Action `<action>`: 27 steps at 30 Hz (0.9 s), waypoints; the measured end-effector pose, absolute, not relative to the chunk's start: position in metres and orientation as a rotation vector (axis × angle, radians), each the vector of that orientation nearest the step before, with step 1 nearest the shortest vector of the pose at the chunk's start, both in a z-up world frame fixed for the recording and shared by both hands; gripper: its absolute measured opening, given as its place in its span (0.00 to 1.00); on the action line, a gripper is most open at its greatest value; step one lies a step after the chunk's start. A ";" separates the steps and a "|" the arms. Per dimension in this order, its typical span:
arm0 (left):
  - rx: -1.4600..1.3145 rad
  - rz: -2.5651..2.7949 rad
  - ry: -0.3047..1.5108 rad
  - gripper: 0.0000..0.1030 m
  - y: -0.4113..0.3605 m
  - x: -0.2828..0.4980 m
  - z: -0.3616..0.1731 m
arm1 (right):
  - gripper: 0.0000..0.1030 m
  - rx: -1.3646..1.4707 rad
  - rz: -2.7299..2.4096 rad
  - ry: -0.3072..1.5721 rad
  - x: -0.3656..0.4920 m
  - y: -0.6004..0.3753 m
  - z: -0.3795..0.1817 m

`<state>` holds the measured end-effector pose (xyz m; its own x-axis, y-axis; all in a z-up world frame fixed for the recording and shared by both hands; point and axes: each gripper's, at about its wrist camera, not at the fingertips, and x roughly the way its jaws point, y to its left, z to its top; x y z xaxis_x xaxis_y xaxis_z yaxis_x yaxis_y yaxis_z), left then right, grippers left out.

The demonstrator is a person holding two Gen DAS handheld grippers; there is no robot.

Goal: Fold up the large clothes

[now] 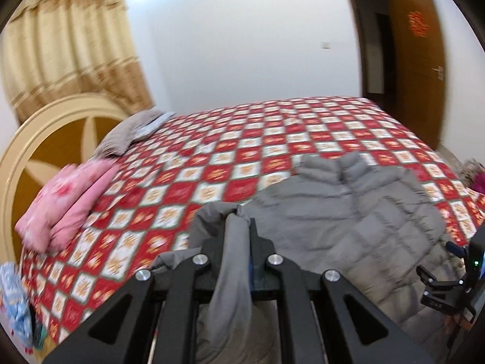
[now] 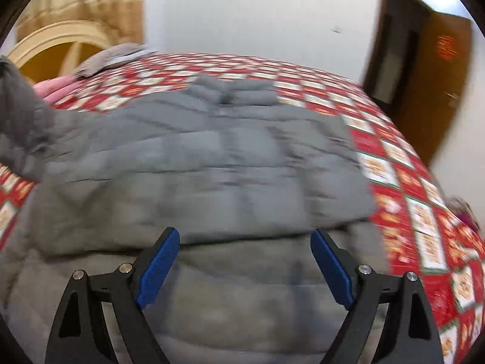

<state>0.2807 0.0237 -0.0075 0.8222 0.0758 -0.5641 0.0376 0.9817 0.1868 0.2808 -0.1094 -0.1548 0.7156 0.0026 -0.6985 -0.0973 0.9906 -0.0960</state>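
A large grey puffer jacket (image 1: 348, 212) lies spread on the bed, collar toward the far wall. My left gripper (image 1: 239, 221) is shut on a bunched grey sleeve (image 1: 233, 273) of the jacket, lifted above the bed at the jacket's left side. That raised sleeve (image 2: 21, 121) shows at the left edge of the right wrist view. My right gripper (image 2: 245, 239) stands open just above the jacket (image 2: 212, 157), near its lower body. Nothing sits between its blue pads (image 2: 157, 267). The right gripper's body (image 1: 454, 276) shows at the right edge of the left wrist view.
The bed carries a red and white checkered quilt (image 1: 212, 157). Pink folded bedding (image 1: 69, 200) and a grey pillow (image 1: 127, 133) lie by the round headboard (image 1: 45, 139). A curtain (image 1: 69, 45) hangs behind. A brown door (image 1: 418, 69) stands open at the far right.
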 end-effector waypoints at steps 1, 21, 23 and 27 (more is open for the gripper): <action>0.197 -0.003 0.608 0.09 0.009 0.285 -0.009 | 0.85 -0.127 0.023 0.773 0.282 -0.120 -0.154; 0.345 -0.256 0.565 0.80 -0.167 0.271 -0.053 | 0.86 -0.009 -0.112 0.846 0.287 -0.212 -0.187; 0.382 -0.267 0.510 0.81 -0.172 0.260 -0.048 | 0.86 -0.009 -0.111 0.854 0.287 -0.210 -0.189; 0.410 -0.248 0.488 0.91 -0.169 0.260 -0.049 | 0.86 -0.016 -0.111 0.871 0.290 -0.210 -0.193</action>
